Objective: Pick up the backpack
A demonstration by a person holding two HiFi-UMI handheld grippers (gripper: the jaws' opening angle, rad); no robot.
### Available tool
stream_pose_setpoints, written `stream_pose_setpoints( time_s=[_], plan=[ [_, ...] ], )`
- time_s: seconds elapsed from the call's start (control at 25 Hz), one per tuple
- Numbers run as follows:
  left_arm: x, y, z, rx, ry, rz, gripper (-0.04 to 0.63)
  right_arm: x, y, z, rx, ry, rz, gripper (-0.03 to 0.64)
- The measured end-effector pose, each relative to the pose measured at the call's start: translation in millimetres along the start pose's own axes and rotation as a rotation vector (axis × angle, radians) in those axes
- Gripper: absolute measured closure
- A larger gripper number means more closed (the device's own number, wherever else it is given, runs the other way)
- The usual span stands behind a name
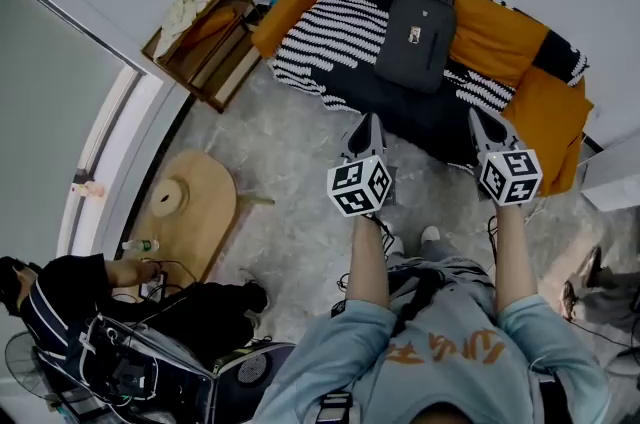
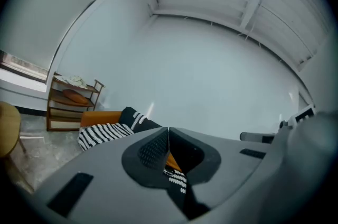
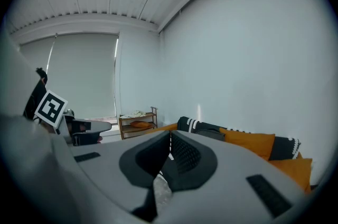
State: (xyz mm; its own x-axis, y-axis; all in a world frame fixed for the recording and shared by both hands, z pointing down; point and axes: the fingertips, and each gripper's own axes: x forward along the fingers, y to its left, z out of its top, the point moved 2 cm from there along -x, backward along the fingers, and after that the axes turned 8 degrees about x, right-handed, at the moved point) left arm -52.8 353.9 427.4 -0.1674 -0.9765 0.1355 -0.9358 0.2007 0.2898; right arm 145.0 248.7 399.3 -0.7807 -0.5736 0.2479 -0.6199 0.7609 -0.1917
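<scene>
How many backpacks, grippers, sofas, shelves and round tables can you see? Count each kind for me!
Backpack: 1
Grippers: 2, the left gripper and the right gripper
Sofa: 1
Wooden shelf: 1
Round wooden table: 1
Total: 6

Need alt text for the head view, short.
A dark backpack lies on a sofa covered in orange and black-and-white striped throws. The person holds the left gripper and right gripper out toward it, both shut and empty, neither touching it. A wooden shelf stands left of the sofa.
</scene>
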Motion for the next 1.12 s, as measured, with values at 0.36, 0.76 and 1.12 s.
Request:
stream_pose_setpoints(
  time_s=[0.36, 0.76, 1.12],
  plan=[
    [11, 46, 27, -0.022, -0.051, 0.008, 0.572, 28, 14, 34, -0.064, -0.036, -0.001, 0.591],
    [90, 13, 62, 0.105, -0.065, -0.111, 0.571, 51, -45, 83, -0.031, -0.150, -0.069, 0.591],
    [175, 37, 44, 0.106, 0.002, -0.069, 0.572, 147, -102, 86, 0.152, -0.151, 0.035, 0.591]
  ],
)
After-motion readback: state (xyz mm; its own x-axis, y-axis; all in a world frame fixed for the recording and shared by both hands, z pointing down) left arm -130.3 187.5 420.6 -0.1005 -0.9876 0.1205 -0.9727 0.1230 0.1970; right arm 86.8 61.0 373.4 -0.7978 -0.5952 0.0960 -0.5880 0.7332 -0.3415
